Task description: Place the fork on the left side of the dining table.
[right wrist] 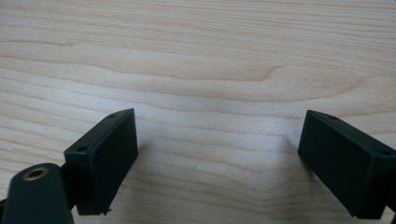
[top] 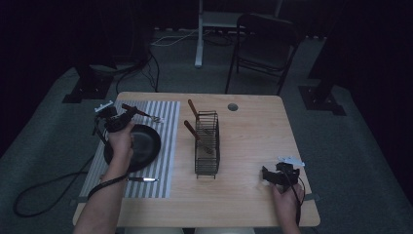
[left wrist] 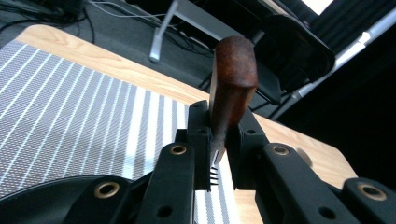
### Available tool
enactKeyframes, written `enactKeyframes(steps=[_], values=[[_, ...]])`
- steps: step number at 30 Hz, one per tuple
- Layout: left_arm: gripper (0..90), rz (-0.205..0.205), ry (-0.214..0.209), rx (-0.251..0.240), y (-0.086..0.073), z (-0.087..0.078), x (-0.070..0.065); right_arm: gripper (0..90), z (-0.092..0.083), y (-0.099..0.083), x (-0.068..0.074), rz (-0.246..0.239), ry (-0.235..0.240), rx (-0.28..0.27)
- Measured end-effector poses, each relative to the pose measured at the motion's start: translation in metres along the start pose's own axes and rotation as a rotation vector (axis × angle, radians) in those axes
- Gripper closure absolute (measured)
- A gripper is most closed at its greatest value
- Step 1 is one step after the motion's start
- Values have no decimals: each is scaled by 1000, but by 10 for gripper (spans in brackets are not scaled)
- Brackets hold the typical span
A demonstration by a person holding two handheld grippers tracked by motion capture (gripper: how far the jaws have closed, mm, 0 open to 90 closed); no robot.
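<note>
My left gripper point(top: 129, 115) point(left wrist: 223, 135) hovers over the far left of the striped mat point(top: 165, 146) and is shut on a fork. The fork's brown wooden handle point(left wrist: 233, 84) point(top: 138, 111) sticks out past the jaw tips, and its metal tines point(left wrist: 214, 175) show between the jaws near the camera. Just below that hand, a black round pan point(top: 145, 142) lies on the mat. My right gripper point(top: 267, 175) point(right wrist: 219, 158) rests low over the bare wood at the table's front right, open with nothing between its fingers.
A black wire rack point(top: 207, 146) stands mid-table with two wooden-handled utensils point(top: 193, 129) leaning in it. A slim metal utensil point(top: 142, 180) lies on the mat's near part. A cable hole point(top: 233, 107) sits in the table's far side; a chair point(top: 265, 44) stands beyond.
</note>
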State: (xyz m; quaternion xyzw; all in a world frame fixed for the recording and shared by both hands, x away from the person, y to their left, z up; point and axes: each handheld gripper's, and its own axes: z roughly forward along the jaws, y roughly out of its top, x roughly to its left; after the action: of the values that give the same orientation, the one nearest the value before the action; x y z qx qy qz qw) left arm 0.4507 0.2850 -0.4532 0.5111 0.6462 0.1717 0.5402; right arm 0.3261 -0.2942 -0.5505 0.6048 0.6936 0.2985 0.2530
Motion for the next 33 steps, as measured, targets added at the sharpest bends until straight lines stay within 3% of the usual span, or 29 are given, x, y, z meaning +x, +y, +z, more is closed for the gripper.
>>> enactKeyframes(steps=[4, 12, 15, 21, 26, 33], values=[[807, -20, -4, -12, -1, 9, 8, 115, 0, 0, 0, 0, 0, 0], [807, -65, 34, 16, -5, 26, 19, 115, 0, 0, 0, 0, 0, 0], [807, -115, 17, 14, -6, 30, 24, 116, 0, 0, 0, 1, 0, 0], [807, -146, -11, 37, -8, 37, 33, 116, 0, 0, 0, 0, 0, 0], [806, -165, -6, 22, -10, 40, 35, 116, 0, 0, 0, 0, 0, 0], [784, -186, 5, 47, -11, 41, 45, 115, 0, 0, 0, 0, 0, 0]])
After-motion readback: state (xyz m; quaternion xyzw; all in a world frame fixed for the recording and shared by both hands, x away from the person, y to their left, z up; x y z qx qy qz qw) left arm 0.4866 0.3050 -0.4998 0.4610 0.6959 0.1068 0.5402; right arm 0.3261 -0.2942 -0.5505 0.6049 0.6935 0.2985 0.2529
